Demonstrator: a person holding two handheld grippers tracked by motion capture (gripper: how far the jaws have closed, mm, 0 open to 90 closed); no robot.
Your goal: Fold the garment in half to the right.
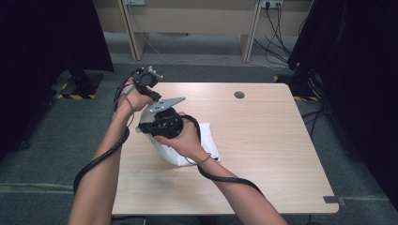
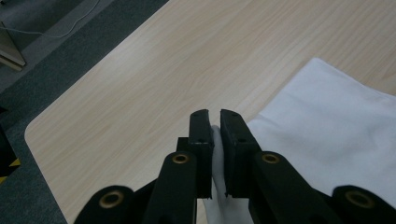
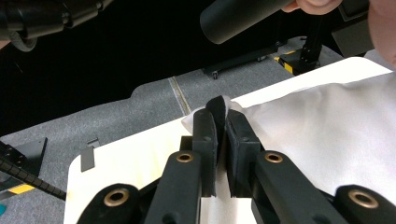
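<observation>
The left hand-held gripper [image 2: 214,122] was clamped on an edge of the white cloth [image 2: 327,126]; the right hand-held gripper [image 3: 220,114] pinched a corner. The cloth hung between them above the surface [image 1: 263,136], apparently held for folding.

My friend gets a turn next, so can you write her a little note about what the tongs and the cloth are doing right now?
Left tongs: shut on the white cloth, pinching an edge.
Right tongs: shut on the white cloth too, at a corner.
The cloth lies partly on the wooden table, near its left side, with both hands crossed over it.
Done: both grips taken.
Left: probably lifting and folding or spreading it; I can't tell which.
</observation>
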